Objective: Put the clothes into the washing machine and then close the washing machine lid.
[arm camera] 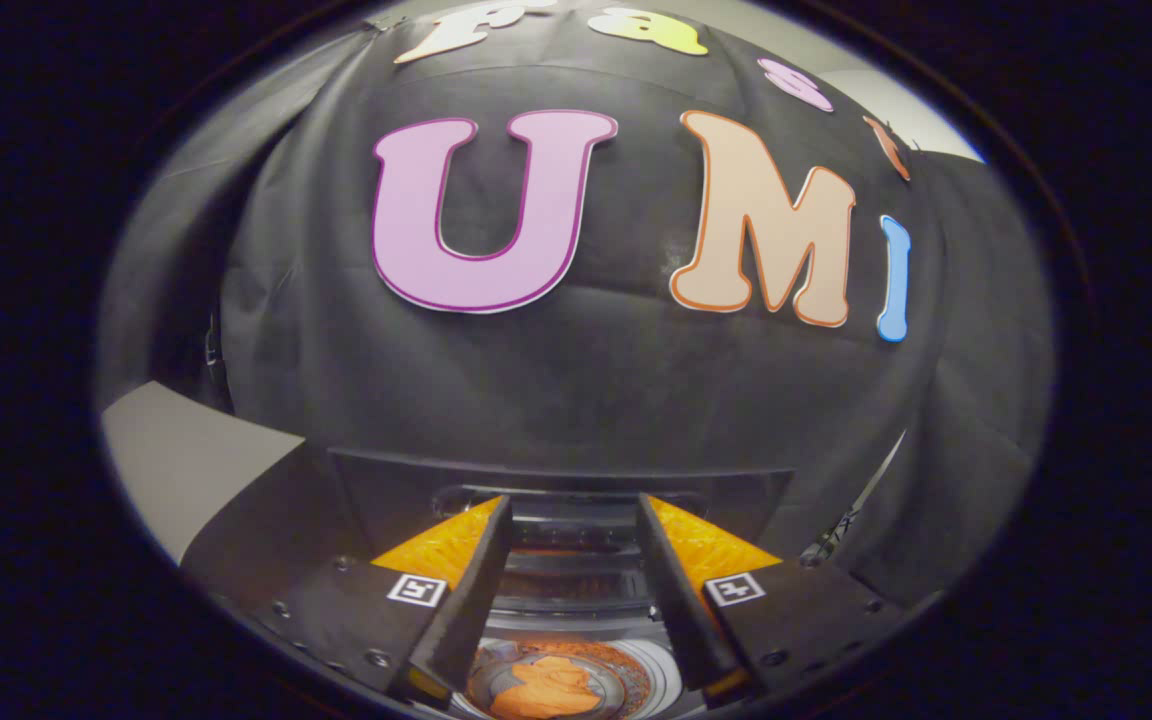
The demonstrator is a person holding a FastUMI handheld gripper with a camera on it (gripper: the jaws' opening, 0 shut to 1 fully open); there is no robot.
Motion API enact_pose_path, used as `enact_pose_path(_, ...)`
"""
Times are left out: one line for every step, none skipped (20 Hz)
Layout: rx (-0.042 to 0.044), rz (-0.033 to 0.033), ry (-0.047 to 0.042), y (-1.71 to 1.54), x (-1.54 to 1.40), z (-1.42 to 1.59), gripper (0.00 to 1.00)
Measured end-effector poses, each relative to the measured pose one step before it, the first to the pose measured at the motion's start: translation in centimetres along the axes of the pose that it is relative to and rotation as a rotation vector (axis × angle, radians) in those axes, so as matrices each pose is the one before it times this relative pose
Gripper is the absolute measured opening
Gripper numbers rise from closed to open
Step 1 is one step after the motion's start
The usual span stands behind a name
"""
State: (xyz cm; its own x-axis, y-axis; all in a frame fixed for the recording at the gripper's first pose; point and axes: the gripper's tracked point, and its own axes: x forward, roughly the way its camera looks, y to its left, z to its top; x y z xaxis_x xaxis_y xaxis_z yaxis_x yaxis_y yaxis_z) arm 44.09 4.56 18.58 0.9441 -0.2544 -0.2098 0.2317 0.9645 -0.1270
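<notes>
Now my claw (573,515) hangs released, fingers spread with nothing between them. The orange cloth (548,688) lies below, near me, down in the drum (626,672). The lid (561,500) stands upright just beyond the fingertips (its long edge running left to right), so closing it looks like the next job.
</notes>
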Motion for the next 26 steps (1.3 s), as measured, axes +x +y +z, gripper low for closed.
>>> enact_pose_path(0.01700, -0.00481, -0.00805, -0.064, 0.550, 0.588, 0.89)
enact_pose_path(0.01757, -0.00146, -0.00946, 0.078, 0.654, 0.539, 0.92)
enact_pose_path(0.01620, 0.00162, -0.00547, 0.099, 0.613, 0.379, 0.96)
enact_pose_path(0.01757, 0.00505, -0.00420, 0.260, 0.781, 0.284, 0.96)
enact_pose_path(0.01218, 0.00576, -0.00437, 0.236, 0.648, 0.200, 0.97)
enact_pose_path(0.00388, -0.00091, -0.00017, 0.138, 0.626, 0.108, 0.96)
enact_pose_path(-0.00431, -0.00756, -0.00075, 0.025, 0.494, 0.013, 0.96)
enact_pose_path(-0.00774, -0.01051, 0.00023, -0.026, 0.542, -0.037, 0.97)
enact_pose_path(-0.01015, -0.00130, -0.00011, 0.095, 0.449, -0.044, 0.97)
enact_pose_path(-0.00843, 0.00796, 0.00628, 0.260, 0.452, -0.350, 0.99)
enact_pose_path(-0.01137, 0.00559, 0.01513, 0.156, 0.247, -0.549, 0.99)
enact_pose_path(0.00133, 0.00685, -0.00793, 0.023, -0.144, 0.082, 0.99)
enact_pose_path(0.00435, -0.00002, -0.00107, 0.108, -0.071, 0.076, 0.99)
enact_pose_path(0.00441, 0.00564, 0.00724, -0.023, 0.022, -0.329, 0.98)
enact_pose_path(0.00553, 0.00449, -0.00395, -0.086, -0.078, -0.006, 0.98)
enact_pose_path(0.00571, 0.00465, -0.00306, -0.098, -0.138, -0.060, 0.98)
enact_pose_path(0.00335, 0.00543, -0.00759, -0.029, -0.261, 0.018, 0.98)
enact_pose_path(-0.00177, 0.00510, -0.00839, -0.073, -0.465, -0.030, 0.99)
enact_pose_path(-0.00109, 0.00267, -0.00979, -0.050, -0.460, -0.012, 0.99)
enact_pose_path(-0.00012, 0.00157, -0.00708, -0.006, -0.480, -0.173, 0.98)
enact_pose_path(0.00246, 0.00157, -0.00776, 0.021, -0.613, -0.100, 0.99)
enact_pose_path(0.00023, 0.00250, -0.00528, -0.042, -0.509, -0.077, 0.99)
enact_pose_path(-0.00010, 0.00205, -0.00517, -0.038, -0.590, -0.042, 0.98)
enact_pose_path(-0.00247, 0.00226, -0.00457, -0.035, -0.218, -0.029, 0.98)
enact_pose_path(-0.00338, 0.00174, -0.00419, -0.083, -0.521, -0.110, 0.98)
enact_pose_path(-0.00035, 0.00094, -0.00440, -0.063, -1.057, -0.225, 0.98)
